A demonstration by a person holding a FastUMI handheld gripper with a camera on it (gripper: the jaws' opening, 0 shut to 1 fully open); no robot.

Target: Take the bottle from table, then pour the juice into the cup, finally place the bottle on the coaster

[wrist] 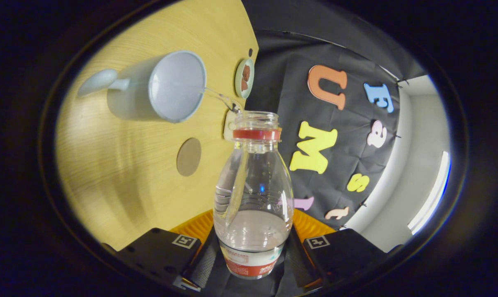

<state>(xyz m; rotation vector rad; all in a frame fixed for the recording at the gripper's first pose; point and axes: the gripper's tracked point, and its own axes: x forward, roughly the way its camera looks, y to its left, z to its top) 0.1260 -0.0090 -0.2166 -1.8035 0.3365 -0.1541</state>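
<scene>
My gripper (251,251) is shut on a clear plastic bottle (253,194) with a red neck ring and no cap; both fingers press its lower body near the label. The bottle is tilted, and a thin stream of clear liquid (220,95) runs from its mouth toward the pale grey cup (166,86). The cup stands on the wooden table (121,165) beyond the bottle's mouth, handle pointing away from the bottle. A round brown coaster (189,156) lies flat on the table between the cup and the bottle's body. Some liquid rests in the bottle's lower part.
A small round dish (244,77) with brown pieces in it sits near the table's edge, beyond the bottle's mouth. A pale tag-like thing (228,123) lies on the table just behind the bottle's neck. The booth's black cloth wall (348,136) stands past the table's edge.
</scene>
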